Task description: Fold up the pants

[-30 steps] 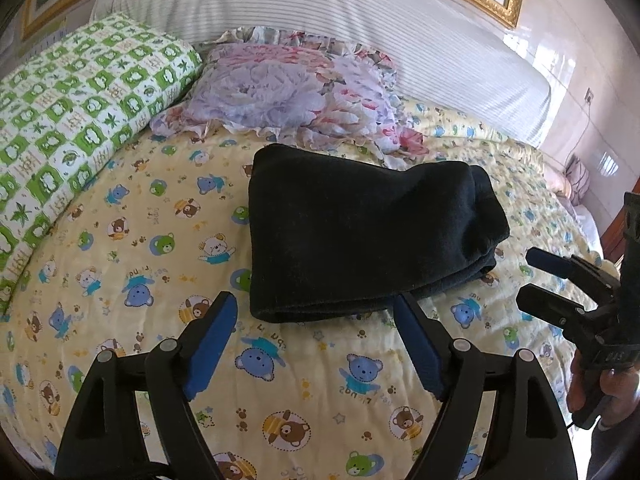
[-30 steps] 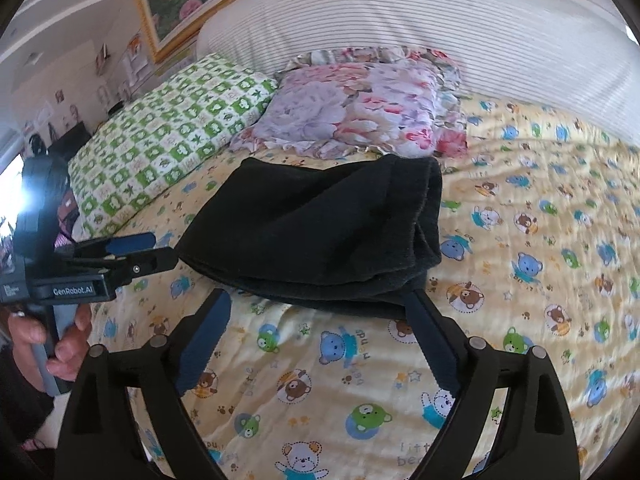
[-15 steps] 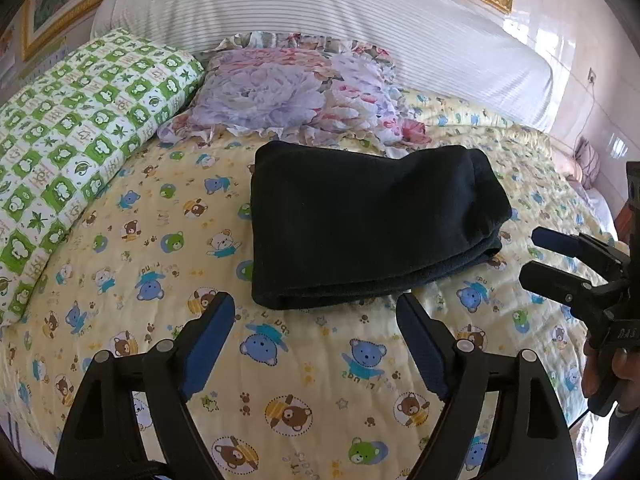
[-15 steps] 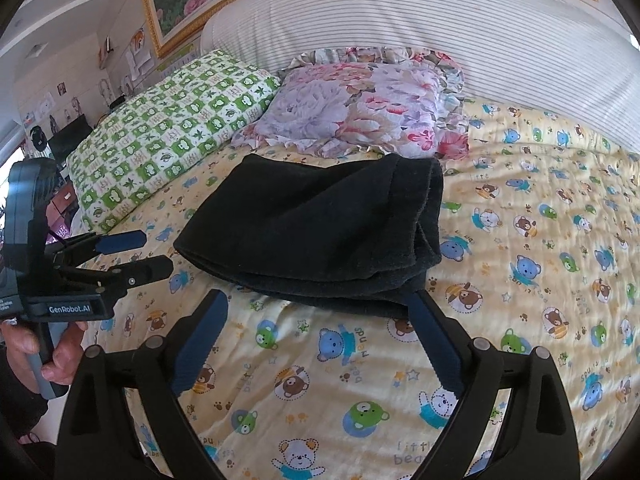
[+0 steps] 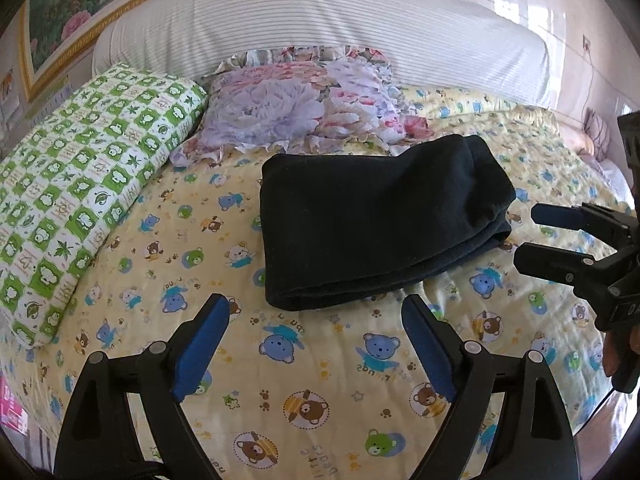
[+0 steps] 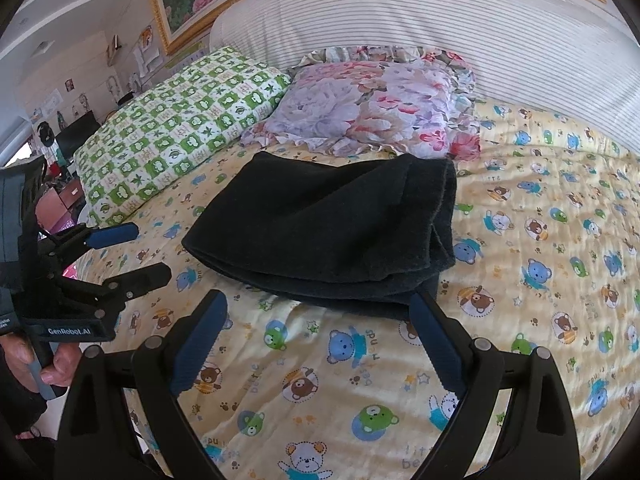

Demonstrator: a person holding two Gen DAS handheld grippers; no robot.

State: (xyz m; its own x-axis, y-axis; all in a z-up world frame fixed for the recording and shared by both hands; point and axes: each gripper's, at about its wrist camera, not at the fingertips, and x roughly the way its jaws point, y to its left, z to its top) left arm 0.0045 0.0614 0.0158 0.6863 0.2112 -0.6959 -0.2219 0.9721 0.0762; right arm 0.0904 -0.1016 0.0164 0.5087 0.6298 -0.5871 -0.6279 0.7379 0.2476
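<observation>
The black pants [image 5: 372, 220] lie folded into a thick flat rectangle on the yellow bear-print bedspread [image 5: 320, 360]; they also show in the right wrist view [image 6: 332, 232]. My left gripper [image 5: 316, 312] is open and empty, held above the bedspread just short of the pants' near edge. My right gripper [image 6: 316, 312] is open and empty, its right fingertip [image 6: 420, 308] close by the pants' near corner. Each gripper shows in the other's view, the right one [image 5: 536, 236] right of the pants and the left one [image 6: 148, 252] left of them.
A green checked pillow [image 5: 80, 192] lies at the left and a floral pillow [image 5: 296, 108] lies behind the pants, touching their far edge. A striped white headboard [image 5: 320, 28] stands at the back. The bed's edge runs near both hands.
Both grippers have drawn back from the folded pants and a little upward, staying open. The pants have not moved.
</observation>
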